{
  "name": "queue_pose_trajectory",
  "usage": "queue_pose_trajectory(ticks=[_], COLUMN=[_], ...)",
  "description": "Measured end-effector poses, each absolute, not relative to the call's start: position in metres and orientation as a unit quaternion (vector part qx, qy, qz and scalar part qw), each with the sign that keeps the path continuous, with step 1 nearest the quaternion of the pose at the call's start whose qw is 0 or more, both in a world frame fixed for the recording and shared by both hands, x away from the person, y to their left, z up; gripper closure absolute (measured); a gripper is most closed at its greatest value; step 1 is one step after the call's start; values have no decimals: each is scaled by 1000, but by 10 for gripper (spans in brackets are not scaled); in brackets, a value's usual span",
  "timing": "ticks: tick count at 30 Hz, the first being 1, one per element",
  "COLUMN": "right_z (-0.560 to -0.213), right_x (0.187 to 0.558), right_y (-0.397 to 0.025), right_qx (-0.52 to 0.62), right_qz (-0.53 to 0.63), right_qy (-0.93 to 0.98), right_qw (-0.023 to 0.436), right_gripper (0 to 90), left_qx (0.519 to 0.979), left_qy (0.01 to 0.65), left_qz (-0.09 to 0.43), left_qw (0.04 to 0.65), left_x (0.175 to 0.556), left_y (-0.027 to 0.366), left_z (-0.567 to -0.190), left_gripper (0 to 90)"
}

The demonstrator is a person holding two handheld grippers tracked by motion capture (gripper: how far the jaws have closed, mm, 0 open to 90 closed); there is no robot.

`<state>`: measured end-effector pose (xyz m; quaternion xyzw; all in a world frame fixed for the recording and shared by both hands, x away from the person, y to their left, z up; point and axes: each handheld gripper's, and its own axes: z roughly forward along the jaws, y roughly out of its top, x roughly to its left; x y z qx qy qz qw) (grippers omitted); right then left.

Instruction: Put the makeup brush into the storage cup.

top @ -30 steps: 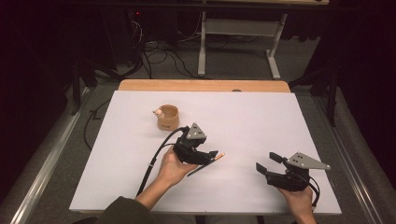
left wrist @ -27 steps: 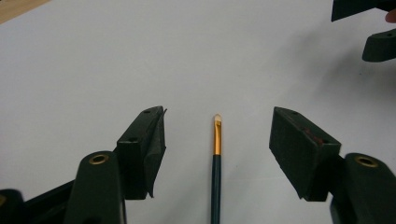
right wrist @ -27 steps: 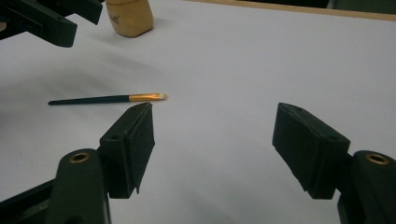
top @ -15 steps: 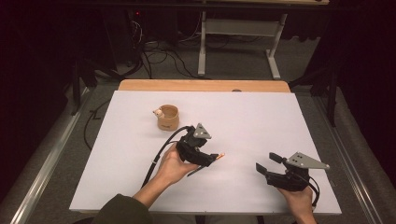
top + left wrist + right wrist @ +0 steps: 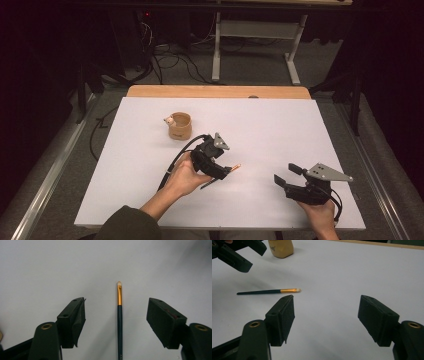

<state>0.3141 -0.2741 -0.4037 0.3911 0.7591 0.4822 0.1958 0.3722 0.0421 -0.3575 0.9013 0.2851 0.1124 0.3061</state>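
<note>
Left gripper [image 5: 117,315] lowered; paintbrush [image 5: 119,322] bristles point away.

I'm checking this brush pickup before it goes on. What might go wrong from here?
The brush is thin and lies flat on the white table, so the left hand-held gripper, open around it, may close above it and miss. It may also roll aside if one jaw touches first. The cup stands apart across the table, so a loosely pinched brush might slip while being carried.
</note>
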Motion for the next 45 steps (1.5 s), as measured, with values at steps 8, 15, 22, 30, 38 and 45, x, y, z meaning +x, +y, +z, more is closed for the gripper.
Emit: queue_pose_trajectory(ticks=[8, 15, 22, 30, 38, 45], right_z=[-403, -403, -403, -403, -403, -403], right_x=[314, 314, 313, 313, 313, 313], right_y=[-274, -274, -276, -275, -275, -275], right_qx=[390, 390, 392, 389, 391, 391], right_qz=[482, 482, 484, 483, 483, 483], right_qy=[759, 759, 757, 759, 758, 758], right_qw=[198, 198, 200, 200, 199, 198], right_gripper=[314, 313, 314, 314, 314, 314], left_qx=[912, 921, 934, 941, 943, 945], left_qy=[283, 282, 272, 271, 277, 281], left_qz=[109, 95, 92, 86, 67, 55], left_qw=[278, 250, 214, 182, 171, 159], left_x=[375, 379, 383, 386, 390, 394], left_y=[36, 28, 21, 15, 11, 9], left_z=[-359, -360, -365, -373, -379, -382], left_gripper=[324, 336, 364, 414, 432, 462])
